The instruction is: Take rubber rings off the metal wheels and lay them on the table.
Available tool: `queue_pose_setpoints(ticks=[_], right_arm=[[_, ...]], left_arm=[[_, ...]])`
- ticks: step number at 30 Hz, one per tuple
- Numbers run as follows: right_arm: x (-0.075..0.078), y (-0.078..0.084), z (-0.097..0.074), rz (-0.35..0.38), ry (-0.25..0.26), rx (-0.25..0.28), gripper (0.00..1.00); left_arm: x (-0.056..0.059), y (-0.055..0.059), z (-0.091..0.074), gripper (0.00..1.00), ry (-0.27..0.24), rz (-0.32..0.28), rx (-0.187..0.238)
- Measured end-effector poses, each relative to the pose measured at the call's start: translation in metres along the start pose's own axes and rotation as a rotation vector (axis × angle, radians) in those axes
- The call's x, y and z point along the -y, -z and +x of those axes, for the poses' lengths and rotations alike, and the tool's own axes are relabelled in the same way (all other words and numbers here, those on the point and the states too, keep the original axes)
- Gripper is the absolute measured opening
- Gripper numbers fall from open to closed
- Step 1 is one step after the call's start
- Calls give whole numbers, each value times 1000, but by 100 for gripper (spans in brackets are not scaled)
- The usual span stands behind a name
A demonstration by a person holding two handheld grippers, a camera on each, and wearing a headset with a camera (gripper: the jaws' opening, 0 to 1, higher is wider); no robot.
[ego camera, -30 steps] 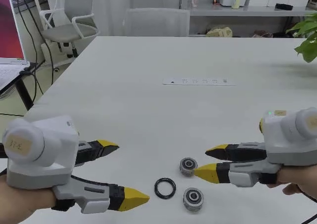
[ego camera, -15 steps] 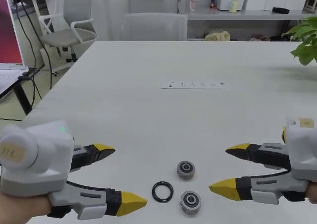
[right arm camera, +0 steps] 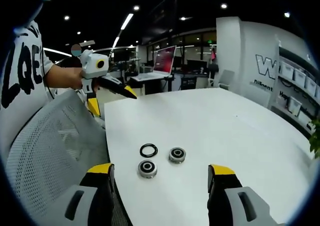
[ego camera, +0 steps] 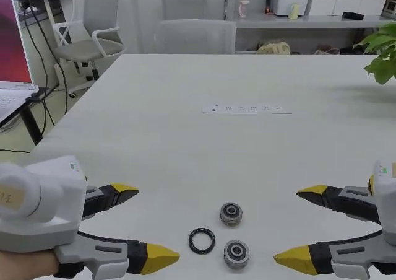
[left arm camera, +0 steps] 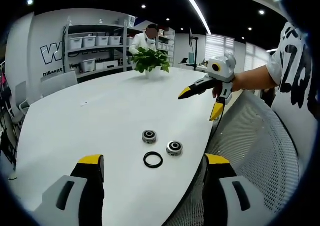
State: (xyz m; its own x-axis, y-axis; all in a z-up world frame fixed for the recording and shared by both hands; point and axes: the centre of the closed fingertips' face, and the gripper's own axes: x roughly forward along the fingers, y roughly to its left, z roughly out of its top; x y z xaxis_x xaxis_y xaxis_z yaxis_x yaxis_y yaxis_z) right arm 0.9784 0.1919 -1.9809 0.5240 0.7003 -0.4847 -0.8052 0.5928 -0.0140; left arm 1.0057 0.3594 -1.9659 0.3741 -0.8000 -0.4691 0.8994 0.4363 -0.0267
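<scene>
2 wheels (ego camera: 231, 213) (ego camera: 236, 253), 1 loose ring (ego camera: 202, 240) just beside them on table (ego camera: 185, 137). Left gripper (ego camera: 158, 222), right gripper (ego camera: 286, 224) flanking, clear of parts; fingers (ego camera: 154, 257) spread on both, empty.

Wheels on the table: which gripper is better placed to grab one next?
Right, probably: the right gripper is open with bare table between it and the wheels. The left gripper, also open, has the loose ring lying between it and them.

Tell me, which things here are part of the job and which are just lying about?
Job: far metal wheel, near metal wheel, rubber ring lying loose on the table, left gripper, right gripper, both open.
Lying about: plant, socket strip, office chair, screen.
</scene>
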Motion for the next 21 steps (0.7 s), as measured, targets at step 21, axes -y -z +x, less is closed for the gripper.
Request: queue_pose_setpoints(ticks=[21], right_arm=[[3,18,-15,-28,25,-29,83]], left_arm=[[-1,6,-5,81,-26,-7,-14]])
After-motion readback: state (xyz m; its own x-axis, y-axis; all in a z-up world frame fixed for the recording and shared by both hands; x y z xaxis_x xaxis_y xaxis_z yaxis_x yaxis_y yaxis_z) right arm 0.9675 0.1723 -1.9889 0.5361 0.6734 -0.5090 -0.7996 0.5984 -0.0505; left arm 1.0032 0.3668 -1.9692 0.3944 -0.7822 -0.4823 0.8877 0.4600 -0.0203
